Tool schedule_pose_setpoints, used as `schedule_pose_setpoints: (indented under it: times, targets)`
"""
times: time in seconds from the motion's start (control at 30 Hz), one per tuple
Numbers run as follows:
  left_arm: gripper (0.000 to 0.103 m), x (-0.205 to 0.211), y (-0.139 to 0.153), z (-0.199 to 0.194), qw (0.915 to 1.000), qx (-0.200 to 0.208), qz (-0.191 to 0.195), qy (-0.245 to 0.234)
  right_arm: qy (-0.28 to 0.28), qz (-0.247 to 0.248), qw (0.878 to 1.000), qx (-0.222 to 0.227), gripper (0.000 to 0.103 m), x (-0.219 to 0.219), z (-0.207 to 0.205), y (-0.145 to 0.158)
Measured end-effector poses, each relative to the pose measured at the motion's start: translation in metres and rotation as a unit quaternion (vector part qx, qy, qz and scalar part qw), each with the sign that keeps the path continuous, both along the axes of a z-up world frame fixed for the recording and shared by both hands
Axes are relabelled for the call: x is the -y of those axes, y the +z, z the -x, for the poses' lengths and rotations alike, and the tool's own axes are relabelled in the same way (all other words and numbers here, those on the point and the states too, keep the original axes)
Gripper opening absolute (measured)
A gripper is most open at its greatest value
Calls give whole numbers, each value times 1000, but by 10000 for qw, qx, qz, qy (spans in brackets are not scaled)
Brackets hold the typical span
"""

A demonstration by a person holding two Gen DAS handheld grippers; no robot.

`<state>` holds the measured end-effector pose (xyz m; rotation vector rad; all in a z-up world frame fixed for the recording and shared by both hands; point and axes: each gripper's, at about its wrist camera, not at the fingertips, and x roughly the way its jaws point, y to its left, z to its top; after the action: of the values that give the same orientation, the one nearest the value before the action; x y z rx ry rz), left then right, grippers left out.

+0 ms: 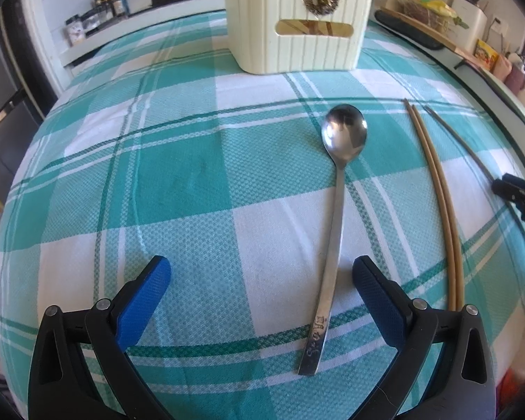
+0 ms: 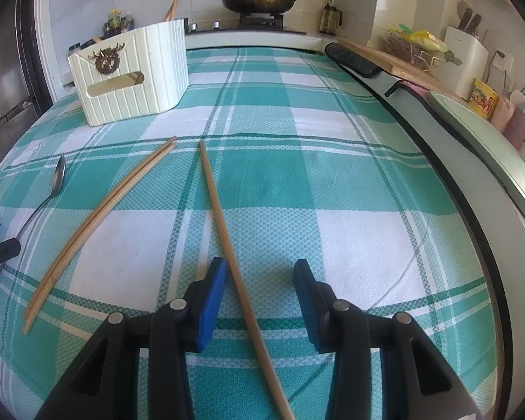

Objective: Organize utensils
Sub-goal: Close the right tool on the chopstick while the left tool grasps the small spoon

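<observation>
Left tool [image 1: 260, 280] wide open, straddling spoon [image 1: 336, 217] handle mid-bench, nothing held. Right tool [image 2: 260, 280] partly open around lone chopstick [image 2: 227, 238], not clamped. Holder [image 1: 297, 21] at far edge. Risk: thin, flat items skating off pads [image 2: 213, 301] on closing.

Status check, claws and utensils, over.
Left claw open around steel spoon. Right claw open around single wooden chopstick. Cream ribbed holder path unobstructed.
</observation>
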<state>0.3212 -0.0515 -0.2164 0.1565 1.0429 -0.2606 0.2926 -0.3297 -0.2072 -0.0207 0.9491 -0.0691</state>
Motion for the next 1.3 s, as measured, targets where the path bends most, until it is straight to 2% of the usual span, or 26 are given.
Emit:
schedule_pose_setpoints:
  times: [0.13, 0.23, 0.47, 0.5, 0.6, 0.7, 0.73, 0.77, 0.83, 0.97, 1.13, 1.3]
  targets:
    - [102, 5, 15, -10, 9986, -175, 159, -482, 659, 48, 9942, -845, 41, -1, -19, 6]
    - [102, 18, 20, -26, 9970, -277, 232, -683, 1013, 115, 9876, -1196, 41, -4, -35, 7]
    - [102, 47, 13, -64, 9971, -278, -46, -706, 1286, 141, 9829, -1307, 42, -21, -94, 5]
    - [102, 50, 10, -69, 9971, -313, -109, -684, 1299, 117, 9833, -1269, 39, -22, -101, 6]
    - [100, 57, 3, -82, 9971, -359, -237, -634, 1229, -90, 9839, -1291, 41, -24, -124, 4]
    - [80, 61, 4, -90, 9978, -289, -113, -589, 1051, -235, 9862, -1260, 30, -21, -138, 5]
    - [66, 62, 7, -91, 9978, -260, -45, -613, 979, -253, 9871, -1240, 24, -20, -140, 5]
    - [41, 62, 9, -92, 9978, -237, 8, -623, 952, -306, 9874, -1230, 8, -19, -142, 6]
    - [36, 60, 14, -94, 9978, -304, 144, -571, 891, -468, 9873, -1226, 6, -15, -141, 7]
    - [36, 39, 43, -81, 9975, -70, 568, -425, 717, -802, 9908, -821, 6, -6, -123, 32]
    - [36, 10, 97, -47, 9926, 484, 1008, -479, 958, -1058, 9898, 6, 6, -7, -84, 97]
    - [36, -12, 137, -16, 9865, 906, 1285, -467, 1213, -1001, 9846, 759, 6, -17, -35, 153]
